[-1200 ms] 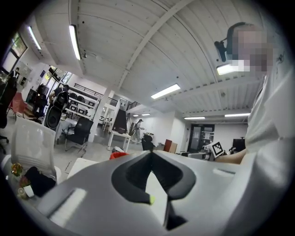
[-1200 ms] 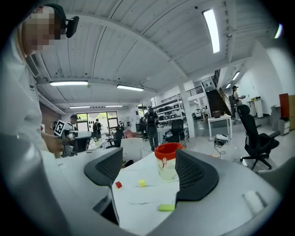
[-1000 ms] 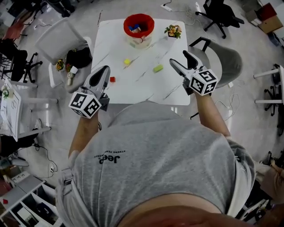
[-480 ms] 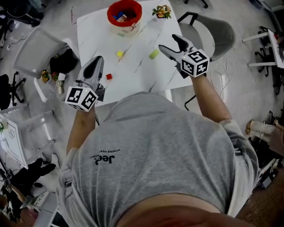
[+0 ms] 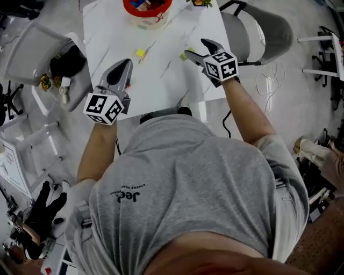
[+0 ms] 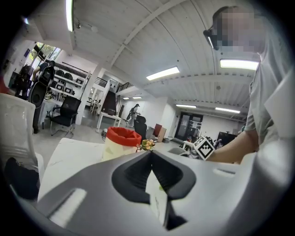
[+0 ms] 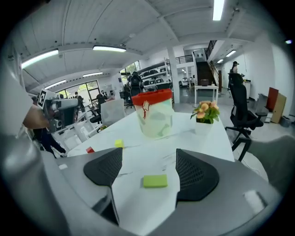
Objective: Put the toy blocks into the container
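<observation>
A red-rimmed container [image 5: 146,5] [image 7: 153,113] holding several blocks stands at the table's far side. On the white table [image 5: 161,80] lie a yellow block [image 5: 140,52] [image 7: 119,144], a flat green block [image 7: 155,180] and a small red block [image 7: 90,150]. My right gripper [image 5: 195,48] [image 7: 148,156] is open, low over the table. The green block lies just ahead of its jaws, untouched. In the head view only a sliver of the green block [image 5: 188,51] shows. My left gripper [image 5: 124,64] [image 6: 150,154] is shut and empty over the table's near left part, and it hides the red block in the head view.
A small flower pot [image 7: 206,115] [image 6: 147,144] stands to the right of the container. A grey chair [image 5: 258,32] is at the table's right. Another chair with a black bag [image 5: 67,59] sits at the left. The table's near edge is right under my arms.
My right gripper has moved forward up to the green block. The left gripper has come in over the table's near left part. The head camera has tipped, so the table sits higher in view.
</observation>
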A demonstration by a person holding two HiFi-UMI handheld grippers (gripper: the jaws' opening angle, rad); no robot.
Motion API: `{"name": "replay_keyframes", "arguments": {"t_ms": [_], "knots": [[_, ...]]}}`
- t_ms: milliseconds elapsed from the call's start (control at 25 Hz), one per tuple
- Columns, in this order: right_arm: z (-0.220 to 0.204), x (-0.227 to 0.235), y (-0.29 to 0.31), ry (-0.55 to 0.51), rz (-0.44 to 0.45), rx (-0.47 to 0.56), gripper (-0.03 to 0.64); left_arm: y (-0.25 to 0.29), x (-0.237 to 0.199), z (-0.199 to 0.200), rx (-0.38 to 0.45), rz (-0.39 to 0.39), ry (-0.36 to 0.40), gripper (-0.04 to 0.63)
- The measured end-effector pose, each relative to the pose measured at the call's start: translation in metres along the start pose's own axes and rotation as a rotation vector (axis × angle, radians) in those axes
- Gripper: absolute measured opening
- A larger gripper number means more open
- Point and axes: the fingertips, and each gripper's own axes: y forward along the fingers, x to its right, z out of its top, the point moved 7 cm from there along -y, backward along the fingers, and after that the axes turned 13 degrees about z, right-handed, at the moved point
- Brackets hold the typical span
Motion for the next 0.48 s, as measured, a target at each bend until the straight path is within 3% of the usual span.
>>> {"name": "replay_keyframes", "arguments": {"t_ms": [480], "knots": [[-0.059,0.027,0.061,0.056,-0.024,-0.194,0.373,0.030,0.002,-0.038,-0.048,-0.019,-0.038,0.058]]}}
